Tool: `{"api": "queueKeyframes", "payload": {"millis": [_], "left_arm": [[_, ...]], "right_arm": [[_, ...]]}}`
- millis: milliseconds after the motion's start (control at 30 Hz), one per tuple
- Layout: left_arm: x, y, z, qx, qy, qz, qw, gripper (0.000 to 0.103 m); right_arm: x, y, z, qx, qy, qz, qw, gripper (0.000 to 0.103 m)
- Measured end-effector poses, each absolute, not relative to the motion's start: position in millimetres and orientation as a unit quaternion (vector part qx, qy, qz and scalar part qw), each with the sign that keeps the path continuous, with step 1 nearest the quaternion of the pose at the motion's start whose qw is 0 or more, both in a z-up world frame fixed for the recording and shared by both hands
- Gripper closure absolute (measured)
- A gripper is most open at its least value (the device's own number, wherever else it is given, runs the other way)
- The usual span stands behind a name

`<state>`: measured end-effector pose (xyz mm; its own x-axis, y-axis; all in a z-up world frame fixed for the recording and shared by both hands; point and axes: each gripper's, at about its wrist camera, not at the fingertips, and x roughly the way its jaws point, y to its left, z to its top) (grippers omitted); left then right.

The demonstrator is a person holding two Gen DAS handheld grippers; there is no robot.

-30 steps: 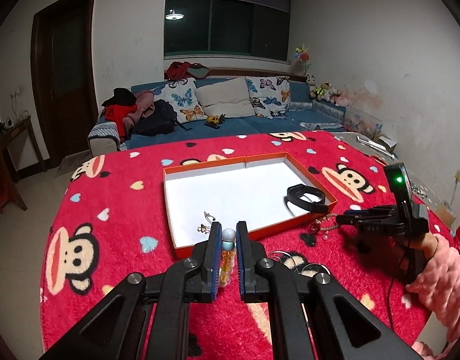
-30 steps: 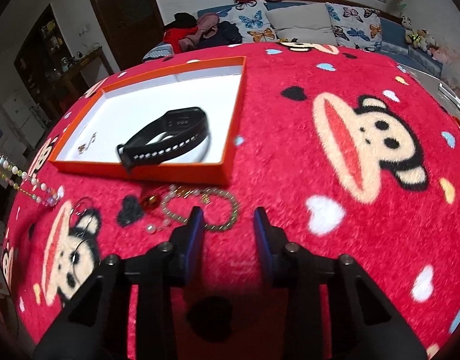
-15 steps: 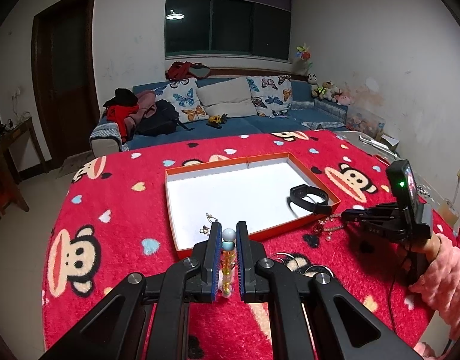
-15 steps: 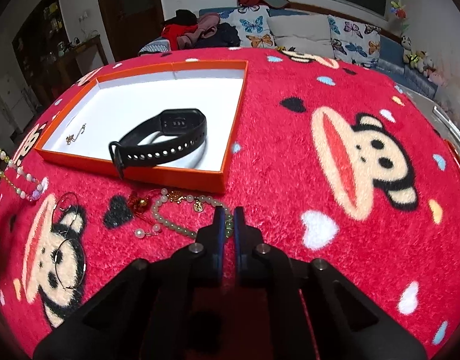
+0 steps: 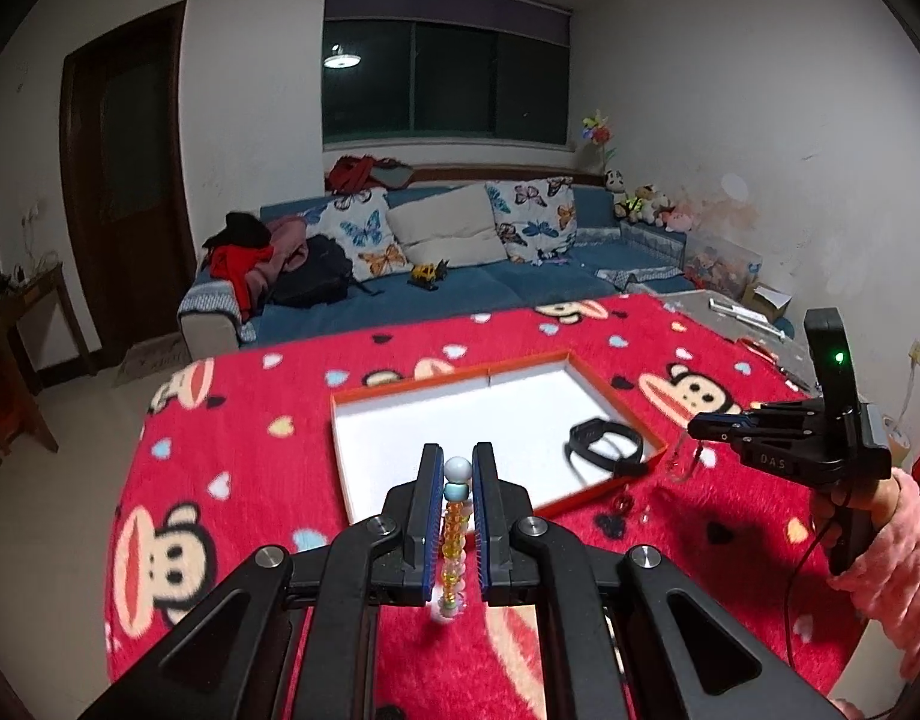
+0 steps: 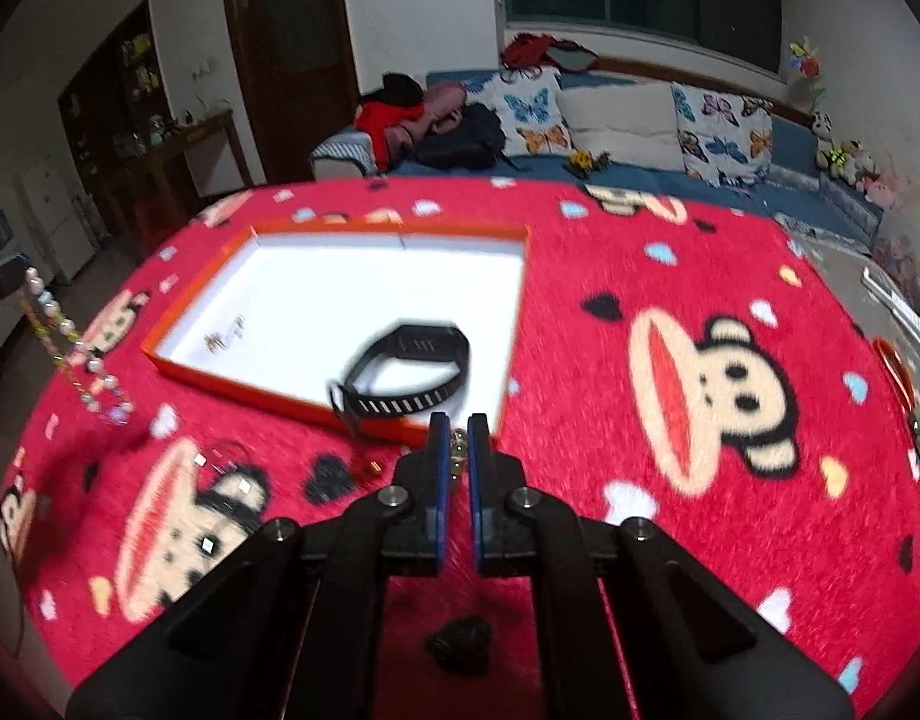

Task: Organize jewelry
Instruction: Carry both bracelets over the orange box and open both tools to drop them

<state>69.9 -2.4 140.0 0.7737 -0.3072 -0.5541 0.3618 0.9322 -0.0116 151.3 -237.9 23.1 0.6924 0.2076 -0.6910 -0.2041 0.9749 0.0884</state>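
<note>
Left wrist view: a strand of round beads (image 5: 453, 531), pearl-white on top, then teal, then amber, hangs straight down clamped in the left tongs (image 5: 458, 483), above the fuzzy red blanket (image 5: 231, 438) at the shallow orange box's (image 5: 610, 399) 7 o'clock. At 3 o'clock the right tongs (image 5: 697, 427) pinch a thin dangling bracelet (image 5: 679, 462), just beside the box's right rim. Inside on the white floor, a black rubbery looped watch band (image 5: 607, 447) lies at 4 o'clock. In the right wrist view, small gold earrings (image 6: 222, 337) lie at the box's 8 o'clock, and the right tongs (image 6: 458, 441) grip beads.
</note>
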Motion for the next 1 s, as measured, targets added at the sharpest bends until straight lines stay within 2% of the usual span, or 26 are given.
{"api": "queueKeyframes", "payload": {"millis": [233, 433, 733, 1000], "left_arm": [[101.9, -21.5, 166.7, 0.063, 0.264, -0.193, 0.943, 0.094], [149.0, -43.9, 168.1, 0.071, 0.270, -0.198, 0.940, 0.094], [226.8, -70.6, 111.8, 0.064, 0.336, -0.197, 0.919, 0.094], [258.3, -83.2, 51.6, 0.064, 0.390, -0.203, 0.896, 0.094]], "right_arm": [[172.0, -230.1, 62.2, 0.000, 0.344, 0.134, 0.929, 0.097], [207.3, -224.1, 71.5, 0.005, 0.339, 0.148, 0.929, 0.097], [267.5, -214.0, 35.9, -0.002, 0.377, 0.146, 0.915, 0.097], [284.9, -207.1, -0.2, -0.007, 0.423, 0.144, 0.894, 0.095]]}}
